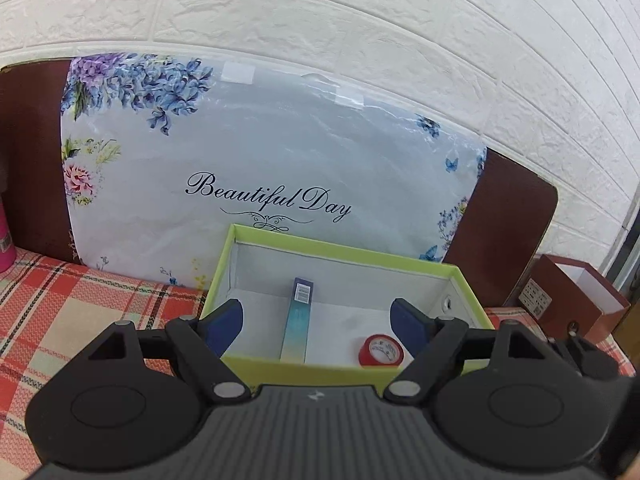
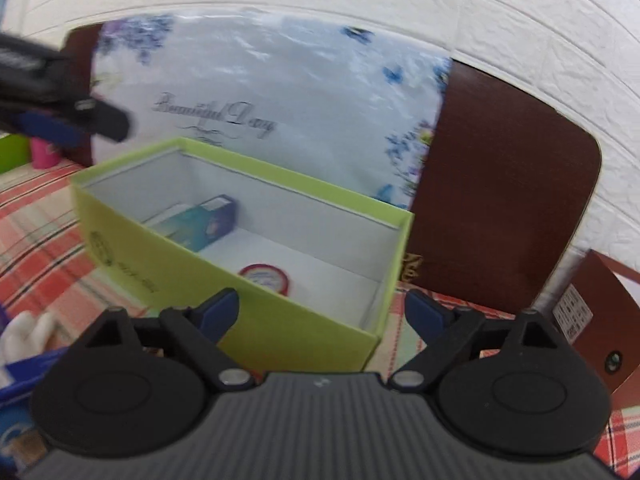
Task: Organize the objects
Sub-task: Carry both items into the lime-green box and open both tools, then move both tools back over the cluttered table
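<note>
A lime-green open box [image 1: 340, 249] with a white inside stands on the plaid cloth. In it lie a long teal-and-blue carton [image 1: 298, 322] and a red tape roll [image 1: 381, 351]. My left gripper [image 1: 318, 324] is open and empty, its fingers just above the box's near rim. In the right wrist view the same box [image 2: 168, 256] holds the carton [image 2: 200, 220] and the tape roll [image 2: 266, 276]. My right gripper [image 2: 320, 314] is open and empty over the box's near right corner. The left gripper [image 2: 60, 120] shows blurred at the upper left.
A floral "Beautiful Day" board [image 1: 260, 160] leans on a brown headboard [image 2: 500, 184] behind the box. A brown open box [image 1: 576, 300] stands at the right. A pink bottle [image 1: 6, 240] is at the far left. White and blue items [image 2: 24, 344] lie at lower left.
</note>
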Tool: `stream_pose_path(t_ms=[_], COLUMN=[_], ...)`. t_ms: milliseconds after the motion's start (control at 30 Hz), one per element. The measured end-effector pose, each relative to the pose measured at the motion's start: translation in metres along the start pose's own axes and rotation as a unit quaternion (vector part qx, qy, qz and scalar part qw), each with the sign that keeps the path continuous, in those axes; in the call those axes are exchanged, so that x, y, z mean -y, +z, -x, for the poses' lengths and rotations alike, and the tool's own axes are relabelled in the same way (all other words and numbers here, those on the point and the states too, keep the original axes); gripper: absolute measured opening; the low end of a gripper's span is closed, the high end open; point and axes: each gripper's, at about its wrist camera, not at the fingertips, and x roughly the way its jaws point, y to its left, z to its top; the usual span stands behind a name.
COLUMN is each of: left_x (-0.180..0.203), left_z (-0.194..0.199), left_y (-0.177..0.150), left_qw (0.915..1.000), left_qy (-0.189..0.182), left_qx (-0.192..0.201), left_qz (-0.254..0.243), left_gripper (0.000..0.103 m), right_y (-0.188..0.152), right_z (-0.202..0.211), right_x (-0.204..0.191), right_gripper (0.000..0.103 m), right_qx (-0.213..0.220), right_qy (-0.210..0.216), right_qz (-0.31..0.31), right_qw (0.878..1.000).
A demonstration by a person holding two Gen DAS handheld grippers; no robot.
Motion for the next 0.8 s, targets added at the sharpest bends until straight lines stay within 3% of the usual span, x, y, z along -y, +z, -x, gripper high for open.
stream_pose_path(t_ms=[67,200,367,567,800], left_x=[0.000,0.000,0.003,0.021,0.025], left_z=[0.005,0.014,0.047,0.105,0.148], left_y=[-0.003,-0.006,-0.016,-0.050,-0.103], left_qw=[1.0000,0.9999,0.9998,0.9999,0.9993], left_qy=[0.001,0.012,0.014,0.003,0.031], left_qx=[0.000,0.000,0.006,0.002,-0.010], left_qz=[-0.001,0.002,0.013,0.016,0.016], left_gripper=[0.086,0.086,0.087,0.090,0.091], right_y=[0.005,0.008,-0.001,-0.028,-0.067], right_z=[-0.010,-0.003,0.064,0.141,0.196], right_x=[0.006,0.009,0.005,-0.008,-0.028], right_gripper=[0.091,0.091,0.103,0.103,0.103], right_qx=[-0.010,-0.011,0.030,0.043,0.047], right_qy=[-0.021,-0.007,0.045,0.108,0.138], right_qz=[-0.016,-0.022,-0.040,-0.065,-0.071], right_qw=[1.000,1.000,0.998,0.991,0.987])
